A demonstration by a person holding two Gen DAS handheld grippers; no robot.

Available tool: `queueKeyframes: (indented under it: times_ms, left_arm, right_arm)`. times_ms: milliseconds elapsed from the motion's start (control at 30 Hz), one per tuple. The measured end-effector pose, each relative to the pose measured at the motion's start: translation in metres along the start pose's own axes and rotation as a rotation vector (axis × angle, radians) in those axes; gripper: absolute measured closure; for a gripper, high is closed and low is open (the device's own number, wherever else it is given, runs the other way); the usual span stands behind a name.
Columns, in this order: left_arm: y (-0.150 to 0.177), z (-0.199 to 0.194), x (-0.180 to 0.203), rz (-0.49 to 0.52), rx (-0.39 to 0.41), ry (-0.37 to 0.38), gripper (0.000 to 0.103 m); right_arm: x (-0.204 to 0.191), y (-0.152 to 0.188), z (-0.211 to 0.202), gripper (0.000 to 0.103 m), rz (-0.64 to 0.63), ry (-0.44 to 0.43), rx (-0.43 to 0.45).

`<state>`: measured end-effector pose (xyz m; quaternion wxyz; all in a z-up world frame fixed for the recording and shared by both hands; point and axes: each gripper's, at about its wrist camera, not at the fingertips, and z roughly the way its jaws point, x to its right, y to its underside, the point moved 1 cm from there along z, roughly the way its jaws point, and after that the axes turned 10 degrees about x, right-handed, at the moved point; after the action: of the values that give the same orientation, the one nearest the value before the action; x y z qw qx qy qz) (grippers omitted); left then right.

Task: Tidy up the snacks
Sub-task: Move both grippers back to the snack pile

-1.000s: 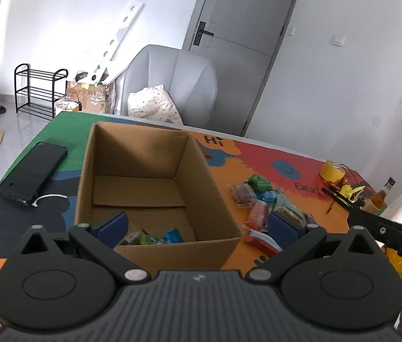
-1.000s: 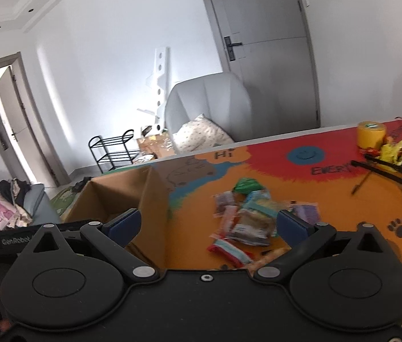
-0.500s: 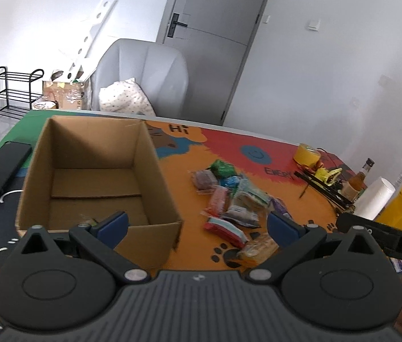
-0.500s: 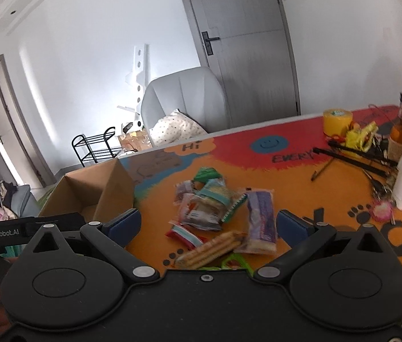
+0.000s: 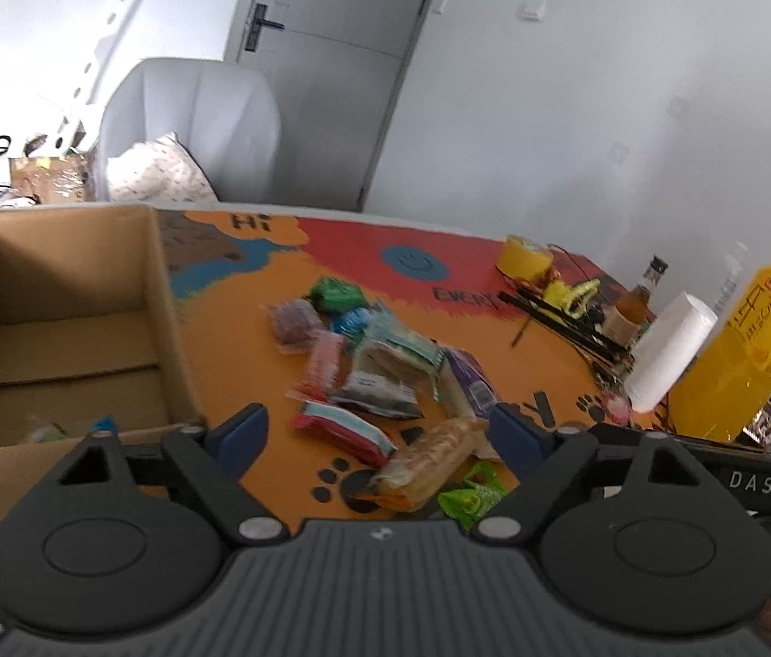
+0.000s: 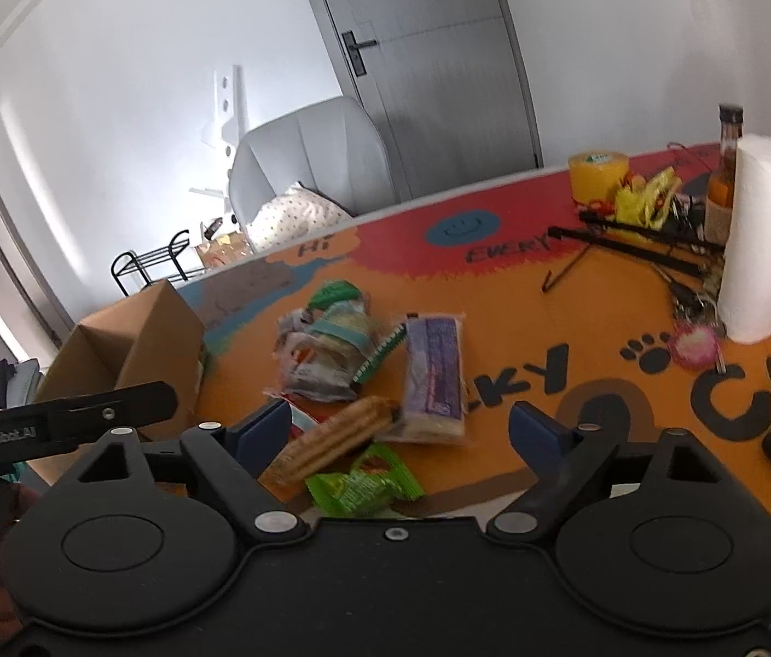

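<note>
Item, both claws, as I run them from here: the left claw [image 5: 374, 430] and right claw [image 6: 401, 427] have swung off the cardboard box [image 5: 57, 328], which filled the middle of the left view a second ago and now sits at its left edge, and onto the snack pile [image 5: 380, 367] at frame centre. Both sets of jaws have just been closing from full spread; they stand partly spread and pinch nothing. Item, the long biscuit packet [image 6: 338, 438]: on the counter [image 6: 577, 306], lower centre of the right view, lying between that claw's pads without touching, beside a green wrapper [image 6: 363, 484] and a purple packet [image 6: 434, 378]. Item, box contents: a wrapper or two seem to lie in its near corner, though blur makes that uncertain. Reading: the sorting is barely begun, and I judge the next pick to be the biscuit packet.
</note>
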<state>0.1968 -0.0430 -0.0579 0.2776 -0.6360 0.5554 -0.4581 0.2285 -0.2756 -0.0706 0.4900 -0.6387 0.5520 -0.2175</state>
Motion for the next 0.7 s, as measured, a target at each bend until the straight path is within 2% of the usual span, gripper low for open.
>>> queueKeyframes:
  times_ms: [133, 233, 400, 500, 700]
  left_arm:
    - [0.008, 0.015, 0.003, 0.006, -0.029, 0.017, 0.029]
    - [0.013, 0.025, 0.003, 0.007, -0.05, 0.027, 0.032]
    - [0.019, 0.042, 0.004, 0.013, -0.083, 0.045, 0.034]
    - [0.023, 0.052, 0.005, 0.017, -0.102, 0.058, 0.035]
    - [0.032, 0.073, 0.009, 0.032, -0.138, 0.081, 0.035]
  right_arm:
    - [0.007, 0.005, 0.008, 0.019, 0.011, 0.013, -0.021]
    - [0.01, 0.008, 0.014, 0.019, 0.017, 0.02, -0.035]
    - [0.013, 0.012, 0.024, 0.02, 0.02, 0.027, -0.06]
    - [0.014, 0.014, 0.03, 0.026, 0.024, 0.029, -0.074]
    - [0.019, 0.013, 0.038, 0.026, 0.034, 0.047, -0.082]
